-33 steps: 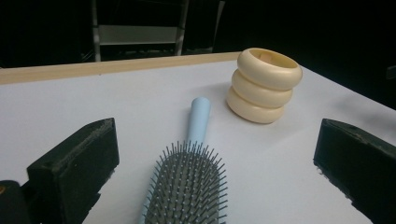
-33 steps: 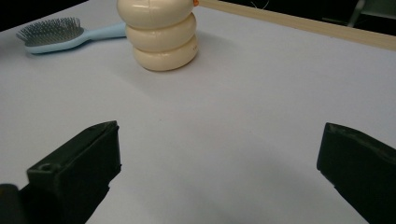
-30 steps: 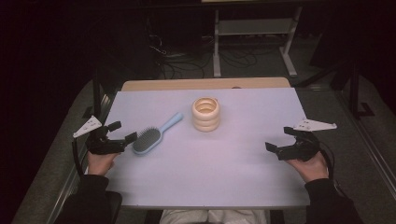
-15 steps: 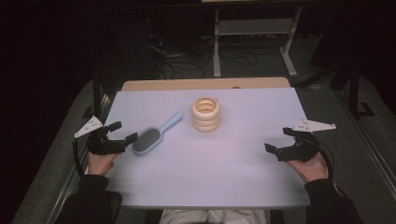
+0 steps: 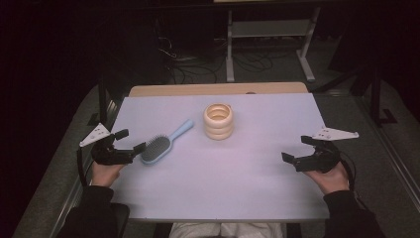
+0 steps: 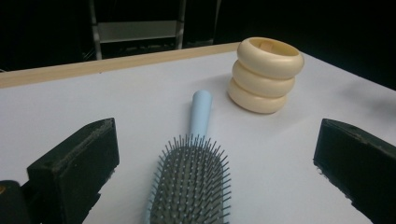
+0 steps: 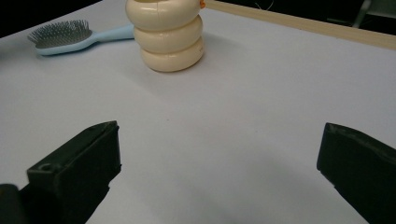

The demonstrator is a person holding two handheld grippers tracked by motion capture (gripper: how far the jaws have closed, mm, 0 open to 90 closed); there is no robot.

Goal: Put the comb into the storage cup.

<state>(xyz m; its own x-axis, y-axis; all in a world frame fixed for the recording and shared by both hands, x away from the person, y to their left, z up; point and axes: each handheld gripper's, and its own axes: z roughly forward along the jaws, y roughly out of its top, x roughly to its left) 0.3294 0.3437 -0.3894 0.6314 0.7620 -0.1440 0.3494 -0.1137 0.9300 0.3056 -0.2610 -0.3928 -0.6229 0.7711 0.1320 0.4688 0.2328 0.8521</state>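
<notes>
No readable text, label, brand, number or sign appears anywhere: not on the light blue plastic hairbrush, the cream ribbed ring-stacked container, or the pale lilac counter.

Table centre and near half bare, free passage between both grippers. Obstacles: hairbrush lying just ahead of the left gripper, between its spread jaws; cream ring stack standing mid-far. Right gripper, jaws apart, faces bare surface.
</notes>
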